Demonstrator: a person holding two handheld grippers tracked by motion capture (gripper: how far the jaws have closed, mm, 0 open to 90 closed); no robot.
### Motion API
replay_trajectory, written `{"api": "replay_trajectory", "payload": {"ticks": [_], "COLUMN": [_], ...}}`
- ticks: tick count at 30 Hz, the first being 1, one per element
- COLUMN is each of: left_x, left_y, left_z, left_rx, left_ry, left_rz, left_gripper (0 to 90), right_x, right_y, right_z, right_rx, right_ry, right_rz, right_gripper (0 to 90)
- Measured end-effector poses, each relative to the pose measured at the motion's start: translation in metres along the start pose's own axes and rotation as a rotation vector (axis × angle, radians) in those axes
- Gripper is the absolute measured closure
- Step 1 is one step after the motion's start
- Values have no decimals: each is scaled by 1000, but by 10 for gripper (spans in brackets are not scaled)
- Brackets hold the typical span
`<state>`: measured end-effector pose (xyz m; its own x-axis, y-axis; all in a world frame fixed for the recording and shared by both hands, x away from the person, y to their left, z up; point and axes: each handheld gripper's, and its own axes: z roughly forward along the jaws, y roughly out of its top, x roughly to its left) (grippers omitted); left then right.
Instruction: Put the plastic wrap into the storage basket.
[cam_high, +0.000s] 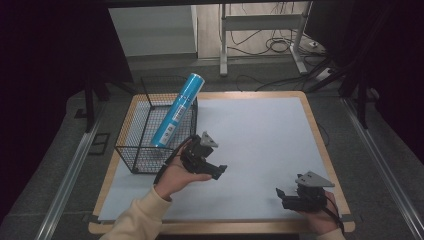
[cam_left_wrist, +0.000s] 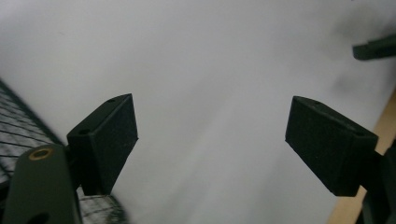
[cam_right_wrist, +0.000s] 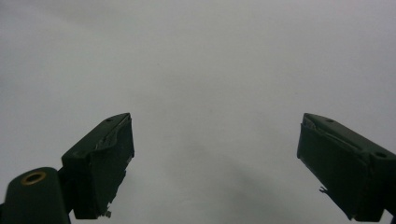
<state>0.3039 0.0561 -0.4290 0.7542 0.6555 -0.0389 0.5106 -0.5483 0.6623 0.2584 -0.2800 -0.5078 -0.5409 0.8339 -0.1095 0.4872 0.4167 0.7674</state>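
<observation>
A lab; dark curtains, floor cables, metal frame.

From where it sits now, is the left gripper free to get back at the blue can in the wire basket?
Probably yes. The left gripper is open and empty just beside the wire basket, and the blue can leans over the near rim with its top sticking out, nothing between them.

blue tube label, txt unreadable
</observation>
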Motion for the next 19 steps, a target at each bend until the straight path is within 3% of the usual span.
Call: {"api": "replay_trajectory", "payload": {"ticks": [4, 8, 19], "left_x": [-13, -17, -15], "left_y": [-15, -24, -33], "left_z": [14, 25, 27], "left_rx": [13, 48, 36], "left_ry": [-16, -24, -16], "left_rz": [9, 18, 0], "left_gripper": [163, 165, 164], "right_x": [0, -1, -1], "right_y": [0, 0, 1], "right_z": [1, 1, -2], "right_rx": [-1, -5, -39], "right_ry": [0, -2, -1], "right_rz": [-3, 4, 1], "right_gripper": [113, 113, 112]}}
